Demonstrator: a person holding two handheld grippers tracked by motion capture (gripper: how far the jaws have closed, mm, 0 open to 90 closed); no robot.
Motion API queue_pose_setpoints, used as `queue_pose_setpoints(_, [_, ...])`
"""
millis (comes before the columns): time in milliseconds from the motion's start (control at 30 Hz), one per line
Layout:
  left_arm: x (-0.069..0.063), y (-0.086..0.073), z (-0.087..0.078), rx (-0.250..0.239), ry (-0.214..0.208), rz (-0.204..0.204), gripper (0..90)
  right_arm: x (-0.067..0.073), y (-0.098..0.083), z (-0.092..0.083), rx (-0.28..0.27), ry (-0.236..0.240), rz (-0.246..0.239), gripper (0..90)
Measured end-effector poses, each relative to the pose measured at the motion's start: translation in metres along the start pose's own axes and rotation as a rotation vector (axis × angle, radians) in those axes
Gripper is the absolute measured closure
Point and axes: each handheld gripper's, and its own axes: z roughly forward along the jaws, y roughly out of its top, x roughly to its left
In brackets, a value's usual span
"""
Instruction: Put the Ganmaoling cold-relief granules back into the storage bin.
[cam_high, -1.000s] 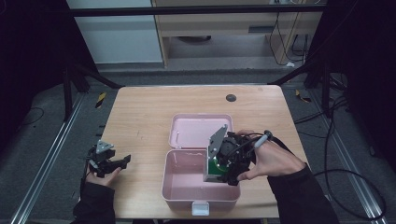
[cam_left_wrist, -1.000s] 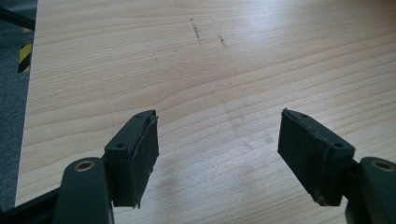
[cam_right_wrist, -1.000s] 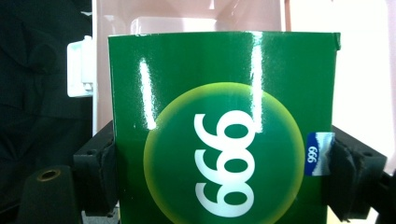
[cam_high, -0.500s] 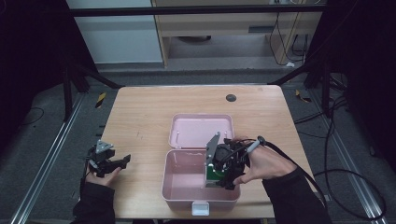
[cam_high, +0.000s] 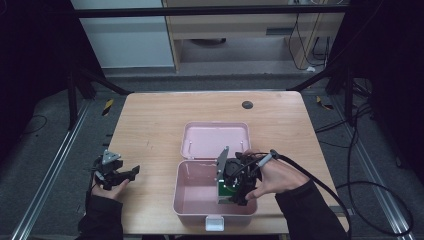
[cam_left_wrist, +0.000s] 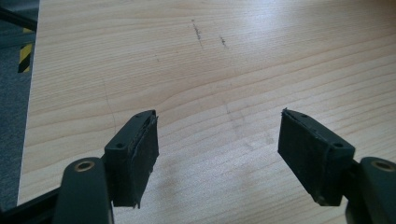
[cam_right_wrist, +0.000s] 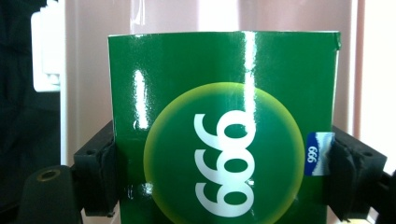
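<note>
Two grippers are in my hands at the table (cam_high: 150, 125). My right gripper (cam_high: 235, 192) hangs over the open pink box (cam_high: 200, 210), which sits near the table's near edge with its lid (cam_high: 215, 137) folded back flat behind it. In the right gripper view the jaws press on both sides of a green carton (cam_right_wrist: 224, 126): each black pad touches a side face, and the carton bulges a little between them. Its glossy front carries a yellow-green disc with white digits that read 999, turned sideways, and a small blue label with the same digits sits by one pad. Behind the carton I see the pink inner wall of the box and, at the left edge of that view, its white latch (cam_right_wrist: 46, 51). From above, the carton sits low inside the right half of the box, mostly hidden by the gripper; I cannot tell whether it touches the floor of the box.

My left gripper (cam_high: 117, 172) is well apart from the box, at the table's left edge. Its jaws stand wide apart with nothing between them, above bare wood.

A small dark disc (cam_high: 247, 104) lies near the far edge.
</note>
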Motion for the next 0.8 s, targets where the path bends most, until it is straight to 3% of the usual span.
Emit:
queue_pose_setpoints(367, [0.0,0.0,0.0,0.0,0.0,0.001,27.9,-0.001,-0.003,0.015,0.035,0.024,-0.002,16.3])
queue_pose_setpoints(533, [0.0,0.0,0.0,0.001,0.0,0.0,27.9,-0.003,-0.01,0.021,0.028,0.038,0.021,16.2])
queue_pose_setpoints(800, [0.0,0.0,0.0,0.0,0.001,0.0,27.9,-0.002,-0.01,0.03,0.047,0.045,0.005,16.0])
